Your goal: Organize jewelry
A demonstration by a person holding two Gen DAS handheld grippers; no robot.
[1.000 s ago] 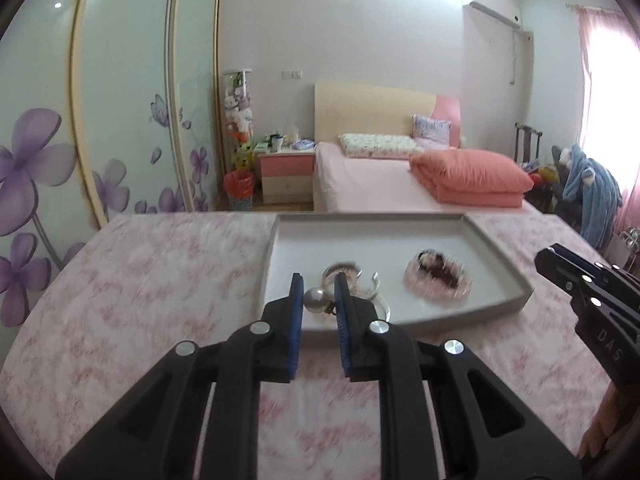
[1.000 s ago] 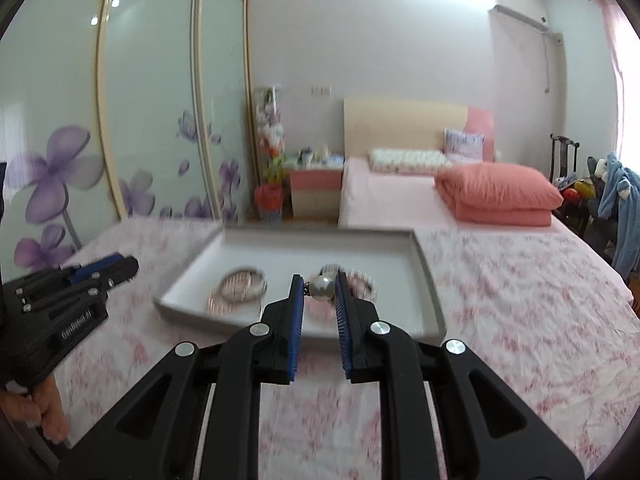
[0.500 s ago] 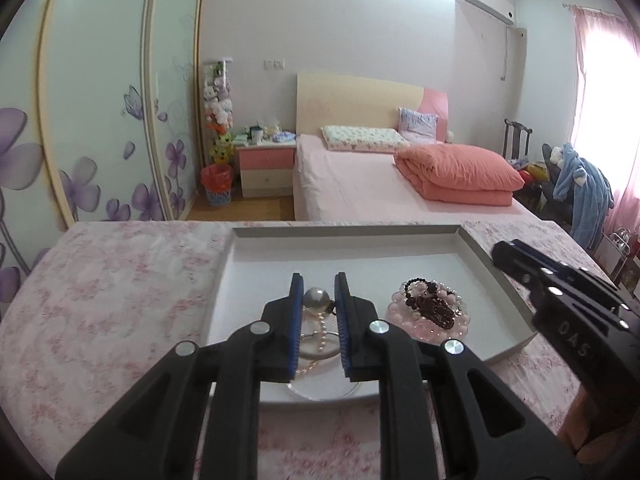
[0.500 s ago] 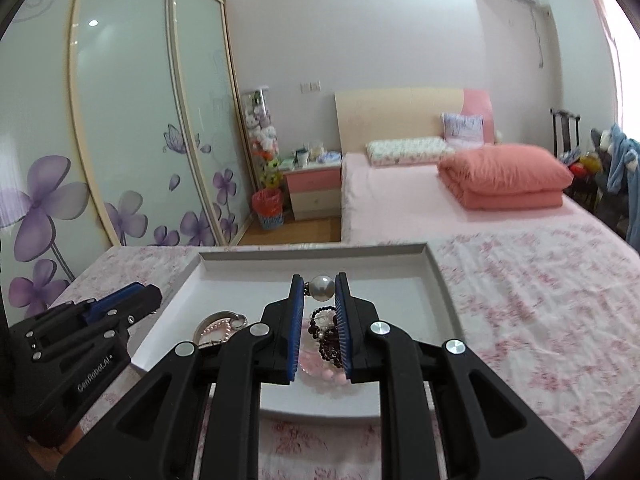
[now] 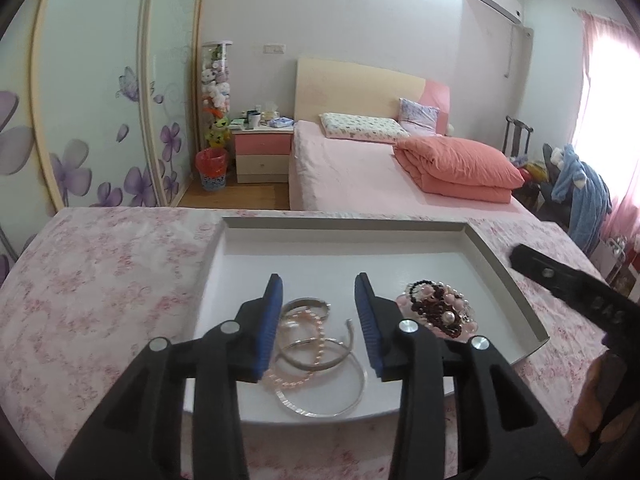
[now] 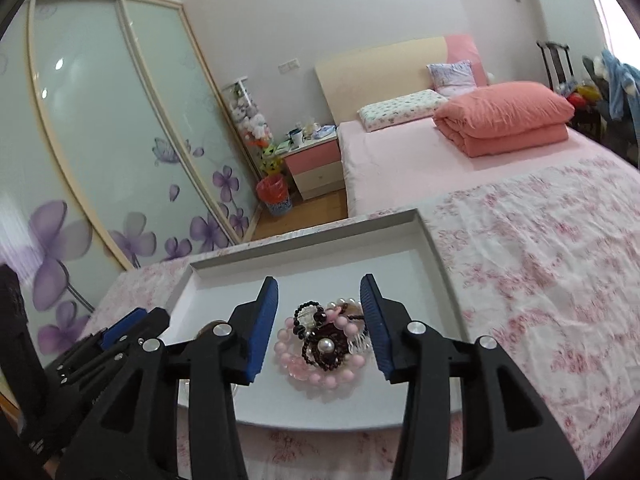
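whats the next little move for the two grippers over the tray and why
Probably lift both grippers clear. The left gripper is opening above the bangles, the right gripper above the bead pile; nothing sits between either pair of pads, and all the jewelry already lies in the tray.

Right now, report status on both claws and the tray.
Both claws opening, empty. Left claw over bangles; right claw over bead pile. All in tray. Nothing blocking.
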